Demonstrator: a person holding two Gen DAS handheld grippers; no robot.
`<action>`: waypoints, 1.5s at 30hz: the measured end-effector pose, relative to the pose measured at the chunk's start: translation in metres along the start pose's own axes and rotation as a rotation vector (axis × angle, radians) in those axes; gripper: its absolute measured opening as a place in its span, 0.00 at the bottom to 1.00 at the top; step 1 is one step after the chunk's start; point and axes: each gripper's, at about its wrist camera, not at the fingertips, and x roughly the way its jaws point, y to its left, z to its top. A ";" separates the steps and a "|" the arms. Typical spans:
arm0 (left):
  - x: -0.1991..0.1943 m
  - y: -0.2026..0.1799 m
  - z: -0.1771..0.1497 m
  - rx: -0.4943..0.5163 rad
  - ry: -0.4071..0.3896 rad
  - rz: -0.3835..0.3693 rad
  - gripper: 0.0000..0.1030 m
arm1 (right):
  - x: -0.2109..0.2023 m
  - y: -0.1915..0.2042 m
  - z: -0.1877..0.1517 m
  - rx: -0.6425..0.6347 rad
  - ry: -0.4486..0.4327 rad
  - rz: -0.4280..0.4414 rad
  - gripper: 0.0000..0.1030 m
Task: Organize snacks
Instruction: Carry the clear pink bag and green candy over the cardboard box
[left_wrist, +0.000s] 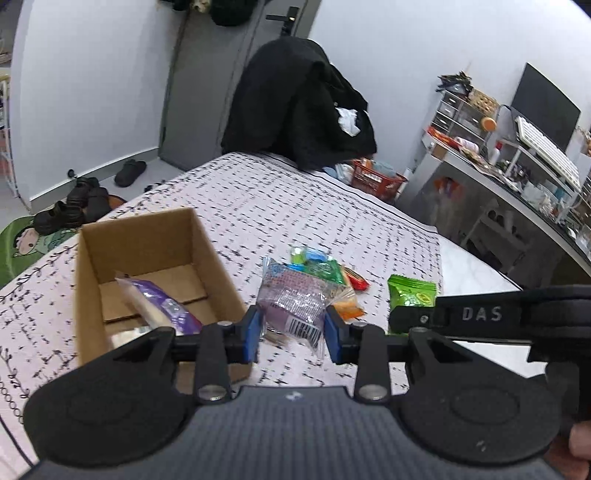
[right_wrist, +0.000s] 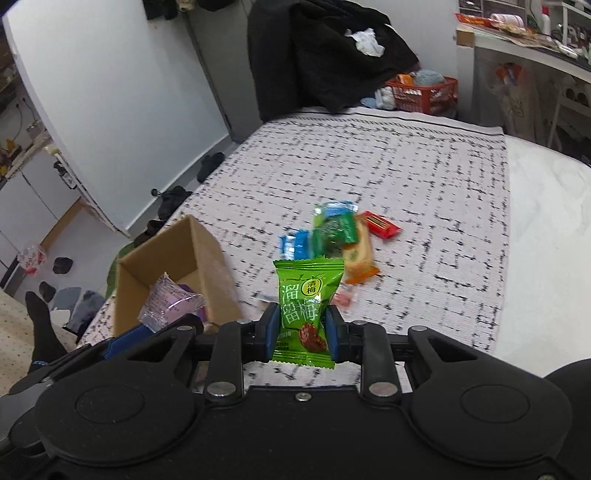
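Left gripper (left_wrist: 291, 328), jaws pinched on a purple snack packet (left_wrist: 291, 306), sits nearer the cardboard box (left_wrist: 88, 273) lying to its left on the bed (left_wrist: 303, 192); right gripper (right_wrist: 302, 328) clamps a green plum packet (right_wrist: 304, 306) held upright, farther off.

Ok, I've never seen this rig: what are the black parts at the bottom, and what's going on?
A person holds a two-finger tool in each hand; each picture comes from a camera looking along those fingers. The left hand-held gripper pinches a clear purple snack packet; the right hand-held gripper pinches a green plum packet. On the patterned cloth lie a pile of loose snacks and a cardboard box with a purple packet inside.
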 end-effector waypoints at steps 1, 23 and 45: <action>-0.001 0.003 0.001 -0.004 -0.003 0.005 0.34 | -0.001 0.004 0.000 -0.006 -0.004 0.005 0.26; 0.001 0.059 0.005 -0.089 -0.001 0.097 0.34 | 0.021 0.060 0.014 -0.046 -0.022 0.063 0.26; 0.016 0.101 0.006 -0.136 0.020 0.299 0.35 | 0.072 0.086 0.022 -0.024 0.036 0.173 0.26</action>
